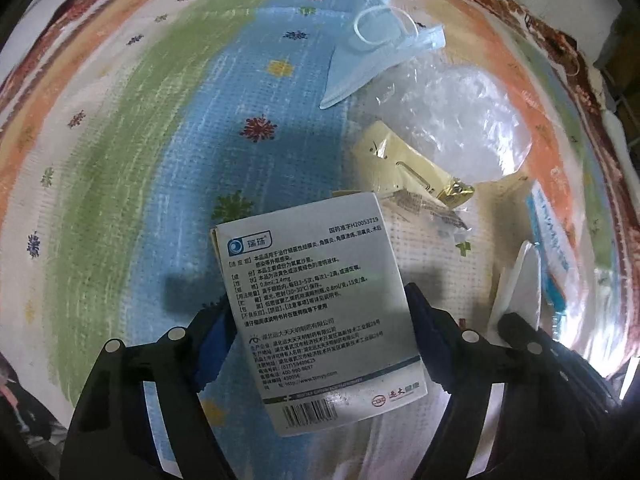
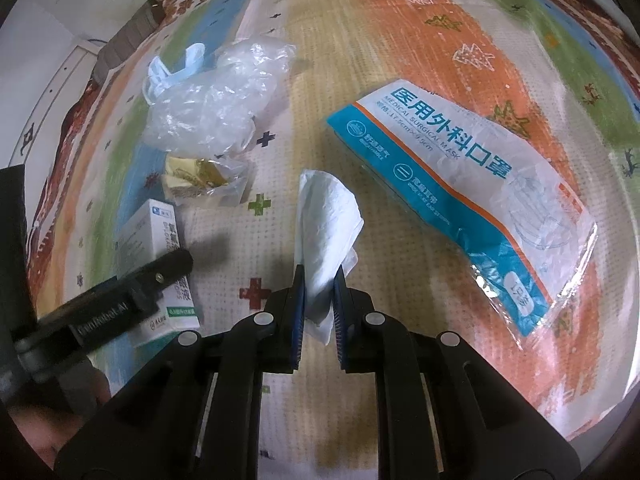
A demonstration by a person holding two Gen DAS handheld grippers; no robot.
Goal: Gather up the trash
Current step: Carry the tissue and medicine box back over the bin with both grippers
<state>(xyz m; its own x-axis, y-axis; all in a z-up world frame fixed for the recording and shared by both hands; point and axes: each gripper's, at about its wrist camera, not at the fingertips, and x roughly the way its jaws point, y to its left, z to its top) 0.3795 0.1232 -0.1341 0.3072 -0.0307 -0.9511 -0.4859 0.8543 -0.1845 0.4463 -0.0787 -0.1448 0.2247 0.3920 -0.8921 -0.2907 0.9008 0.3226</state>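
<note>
L gripper (image 1: 316, 320) jaws apart, straddling medicine box (image 1: 320, 312) on mat (image 1: 120, 160), pads not pressing yet. R gripper (image 2: 318, 296) clamped on white tissue (image 2: 326, 224), just right of box. Mask pkg (image 2: 460, 184) further right.

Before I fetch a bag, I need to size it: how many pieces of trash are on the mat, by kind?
Cardboard medicine box: 1
Face mask: 1
Clear plastic bag: 1
Yellow wrapper: 1
White tissue: 1
Mask packet: 1
Total: 6
</note>
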